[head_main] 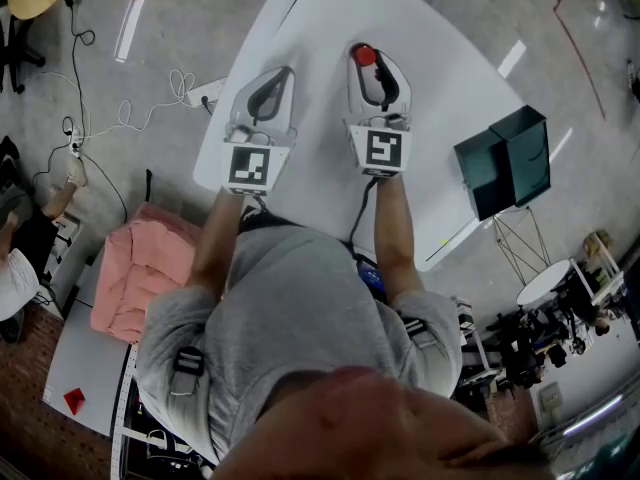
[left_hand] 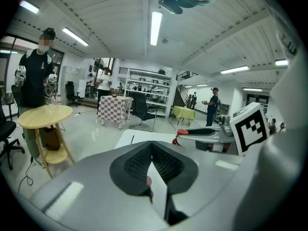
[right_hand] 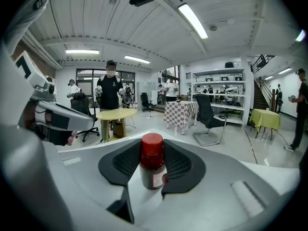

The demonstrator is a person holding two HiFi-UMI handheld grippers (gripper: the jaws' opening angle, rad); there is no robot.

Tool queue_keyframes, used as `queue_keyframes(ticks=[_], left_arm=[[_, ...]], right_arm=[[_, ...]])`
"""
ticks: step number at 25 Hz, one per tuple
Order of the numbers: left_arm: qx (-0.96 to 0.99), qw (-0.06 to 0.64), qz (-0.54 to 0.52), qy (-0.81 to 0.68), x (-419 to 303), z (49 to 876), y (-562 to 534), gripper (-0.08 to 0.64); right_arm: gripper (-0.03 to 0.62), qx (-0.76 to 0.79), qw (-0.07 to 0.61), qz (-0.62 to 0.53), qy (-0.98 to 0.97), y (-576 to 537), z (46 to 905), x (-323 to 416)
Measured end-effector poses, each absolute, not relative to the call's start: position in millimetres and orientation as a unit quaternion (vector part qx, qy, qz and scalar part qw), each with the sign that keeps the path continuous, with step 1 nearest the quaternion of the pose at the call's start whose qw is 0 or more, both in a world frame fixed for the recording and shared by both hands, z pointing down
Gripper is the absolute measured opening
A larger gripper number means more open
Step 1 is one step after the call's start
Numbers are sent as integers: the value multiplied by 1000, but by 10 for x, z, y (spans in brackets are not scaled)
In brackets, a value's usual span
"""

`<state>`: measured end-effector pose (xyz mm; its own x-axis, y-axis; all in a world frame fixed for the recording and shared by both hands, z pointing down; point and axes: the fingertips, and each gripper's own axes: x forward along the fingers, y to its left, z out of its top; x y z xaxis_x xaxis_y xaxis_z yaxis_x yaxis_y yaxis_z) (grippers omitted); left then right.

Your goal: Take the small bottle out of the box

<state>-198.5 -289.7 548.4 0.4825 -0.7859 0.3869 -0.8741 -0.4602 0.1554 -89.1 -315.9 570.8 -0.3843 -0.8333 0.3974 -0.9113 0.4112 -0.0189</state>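
Left tongs (left_hand: 152, 146): pressed together at the tips, nothing between them; over the white surface (head_main: 330, 8), near its left edge.
Right tongs (right_hand: 153, 153): pinching the small bottle (right_hand: 152, 167) by its dark body; just beside the left tongs.
Small bottle: upright, red cap, above mid-surface, outside the box.
Box (head_main: 505, 160): dark green, at the surface's right edge, well apart from both tongs.

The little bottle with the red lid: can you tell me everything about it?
The small bottle has a round red cap, a dark brownish body that looks glassy, and a pale label with a red spot. It stands upright in the right gripper view, pinched between the black ribbed pads of the right gripper, over the white table.
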Motion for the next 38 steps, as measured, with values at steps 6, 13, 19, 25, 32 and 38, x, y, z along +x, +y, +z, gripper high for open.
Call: queue_keyframes(ticks=[6, 13, 19, 25, 32, 38], left_arm=[[845, 167, 126, -492, -1974, 5440, -2882, 12], [846, 163, 114, -495, -1951, 5334, -2846, 12], [850, 150, 111, -493, -1950, 5201, -2748, 12], [855, 138, 99, -491, -1870, 5024, -2626, 12], [864, 111, 88, -484, -1700, 4739, -2402, 12], [870, 93, 75, -478, -1570, 4500, -2208, 12]], right_arm=[[144, 536, 171, 117, -818, -3144, 5715, -883], [172, 535, 175, 134, -816, -3095, 5742, -882], [172, 542, 169, 126, -814, -3019, 5580, -821], [165, 555, 155, 108, -810, -2904, 5344, -708], [144, 568, 135, 90, -807, -2668, 4974, -538], [129, 584, 122, 73, -799, -2422, 4726, -364]])
